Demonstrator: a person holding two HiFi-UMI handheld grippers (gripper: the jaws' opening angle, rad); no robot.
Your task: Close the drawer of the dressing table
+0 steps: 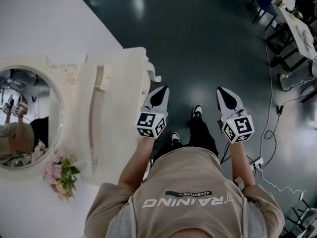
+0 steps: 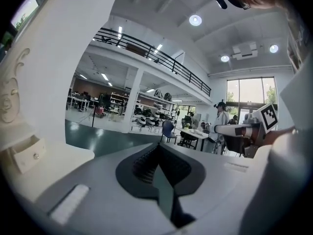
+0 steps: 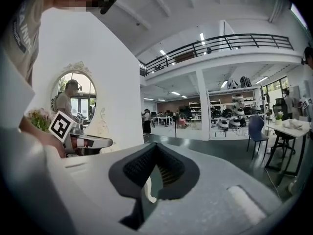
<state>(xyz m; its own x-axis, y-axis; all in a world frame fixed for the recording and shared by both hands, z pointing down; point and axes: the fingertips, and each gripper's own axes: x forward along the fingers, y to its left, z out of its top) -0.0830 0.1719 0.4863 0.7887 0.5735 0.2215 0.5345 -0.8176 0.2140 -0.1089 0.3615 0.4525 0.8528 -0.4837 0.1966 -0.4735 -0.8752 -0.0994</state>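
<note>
Dark floor (image 1: 198, 43) | dressing table (image 1: 119, 83) beside left gripper (image 1: 161, 90) | flowers (image 1: 62, 175) (by mirror (image 1: 25, 118))

We see the white table (image 1: 121, 98) carrying an oval mirror (image 1: 25, 115) and, at its near back corner, seemingly pink flowers (image 1: 60, 173).

- dressing table (image 1: 119, 78): cream painted finish, smooth, with a low sheen; carved relief around the mirror frame;
- mirror (image 1: 25, 118): glossy glass, sharply reflective;
- floor (image 1: 198, 43): dark, polished and glossy, throwing back soft patches of light;
- left gripper (image 1: 161, 94) and right gripper (image 1: 224, 94): smooth, matt, pale grey plastic shells; their black pads (image 2: 144, 164) are ribbed and dull, rubber-like;
- T-shirt (image 1: 188, 192): beige matt cloth, softly creased.
</note>
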